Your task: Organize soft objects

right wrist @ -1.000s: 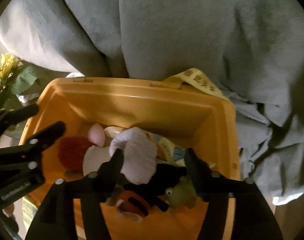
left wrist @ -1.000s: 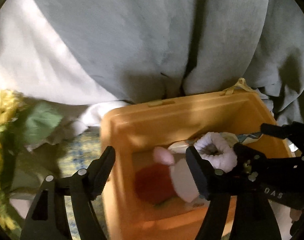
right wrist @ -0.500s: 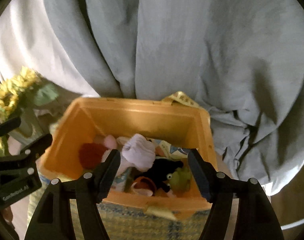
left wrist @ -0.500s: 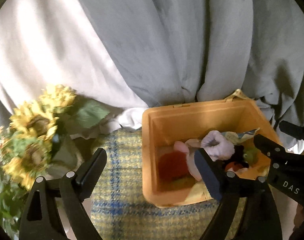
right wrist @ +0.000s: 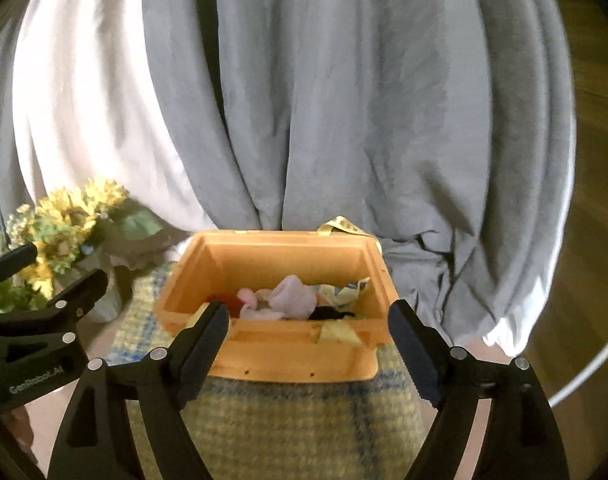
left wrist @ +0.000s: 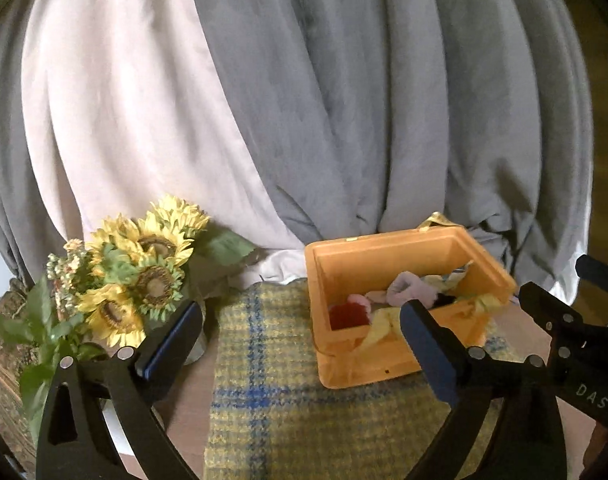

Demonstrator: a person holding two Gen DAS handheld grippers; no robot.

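Note:
An orange bin [left wrist: 368,364] [right wrist: 295,360] stands on a yellow and blue plaid cloth [left wrist: 279,408] [right wrist: 287,420]. Inside lie several soft things: a lilac scrunchie [left wrist: 408,289] [right wrist: 291,295], a red plush piece [left wrist: 346,316] [right wrist: 233,303], a pink one [right wrist: 248,295] and a dark one [right wrist: 328,313]. My left gripper [left wrist: 299,344] is open and empty, in front of the bin and to its left. My right gripper [right wrist: 310,344] is open and empty, in front of the bin's near wall.
A bunch of sunflowers [left wrist: 139,276] [right wrist: 63,224] stands left of the bin. Grey and white curtains [left wrist: 304,112] [right wrist: 304,112] hang behind. A yellow printed ribbon [right wrist: 344,226] hangs over the bin's back rim. Bare wooden table [left wrist: 191,400] shows beside the cloth.
Both grippers have pulled back and up from the bin, which now looks smaller and farther. The sunflowers and cloth have come into view. The soft things stay in the bin.

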